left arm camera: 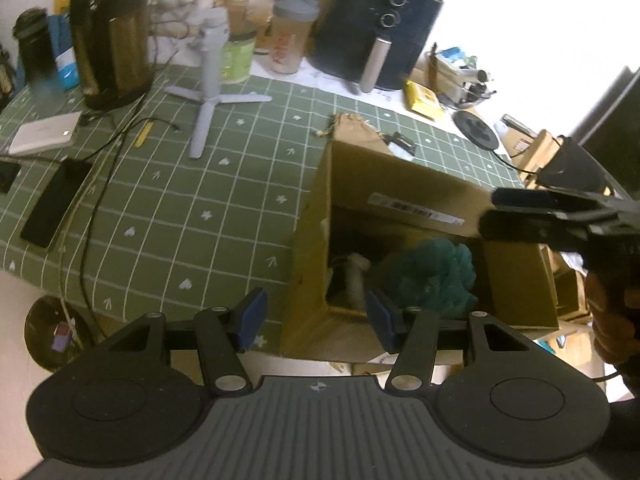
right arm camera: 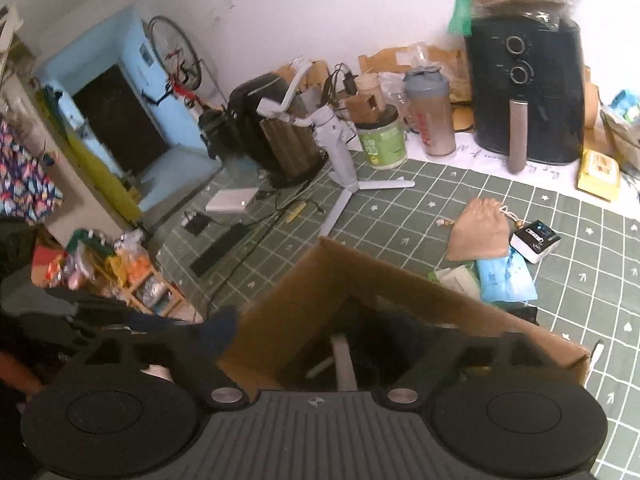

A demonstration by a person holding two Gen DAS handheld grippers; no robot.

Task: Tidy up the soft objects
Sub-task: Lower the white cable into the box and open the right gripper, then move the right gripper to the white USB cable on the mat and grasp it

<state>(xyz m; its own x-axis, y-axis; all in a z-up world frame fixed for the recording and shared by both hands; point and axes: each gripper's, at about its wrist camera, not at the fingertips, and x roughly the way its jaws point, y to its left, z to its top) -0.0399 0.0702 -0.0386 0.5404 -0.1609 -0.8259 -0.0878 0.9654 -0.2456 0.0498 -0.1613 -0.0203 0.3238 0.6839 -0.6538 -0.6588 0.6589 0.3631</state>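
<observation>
An open cardboard box stands on the green checked tablecloth. Inside it lie a teal fluffy soft thing and a pale beige piece. My left gripper hovers at the box's near corner, its blue pads apart with nothing between them. My right gripper hangs over the box's mouth, open wide and blurred, with nothing in it; in the left wrist view the right gripper reaches in from the right, held by a hand. A tan drawstring pouch lies on the cloth behind the box.
Beside the pouch lie a blue packet and a small black-and-white box. A grey tripod, a kettle, a phone and cables crowd the left. An air fryer, a shaker and jars stand at the back.
</observation>
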